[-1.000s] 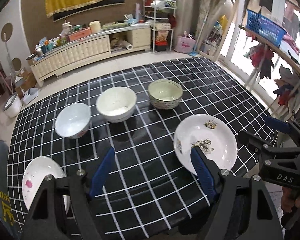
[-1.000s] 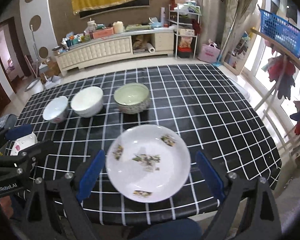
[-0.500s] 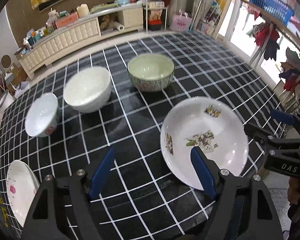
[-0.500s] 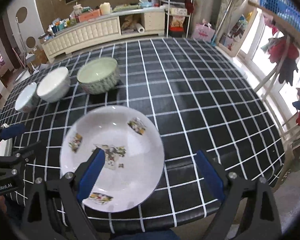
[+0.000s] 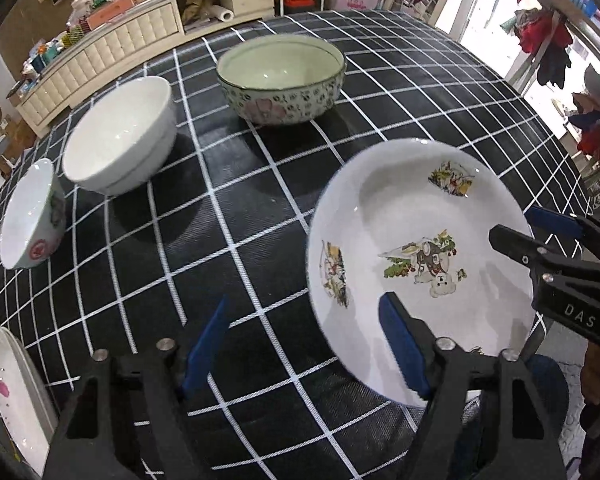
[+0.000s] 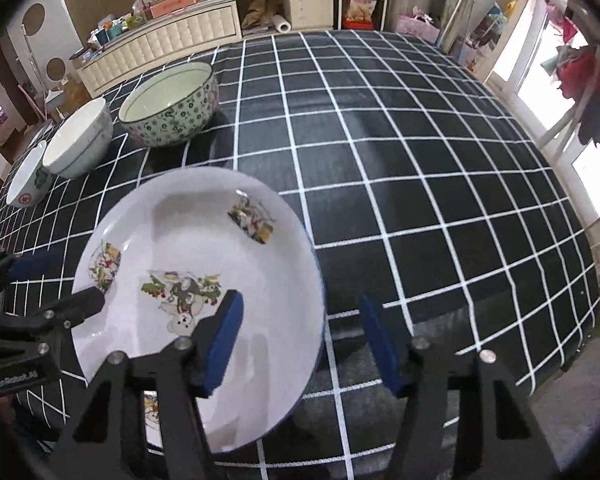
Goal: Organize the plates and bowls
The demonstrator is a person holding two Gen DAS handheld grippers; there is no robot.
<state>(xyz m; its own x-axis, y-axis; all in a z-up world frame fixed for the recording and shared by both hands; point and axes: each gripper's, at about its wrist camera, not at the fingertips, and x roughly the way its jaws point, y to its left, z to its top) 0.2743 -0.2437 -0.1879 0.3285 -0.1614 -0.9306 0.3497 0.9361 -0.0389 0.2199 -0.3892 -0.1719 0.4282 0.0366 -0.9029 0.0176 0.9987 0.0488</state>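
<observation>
both hand-held grippers are closing in on the cartoon plate at the near edge of the counter, much nearer than a second ago. the left hand-held gripper and the right hand-held gripper are both gaping apart, gripping nothing. the plate seems tilted, perhaps lifting. the three bowls are waiting behind it.

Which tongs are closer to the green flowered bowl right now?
Left. The left tongs point toward the bowl across bare cloth; the right tongs sit farther right, behind the plate.
</observation>
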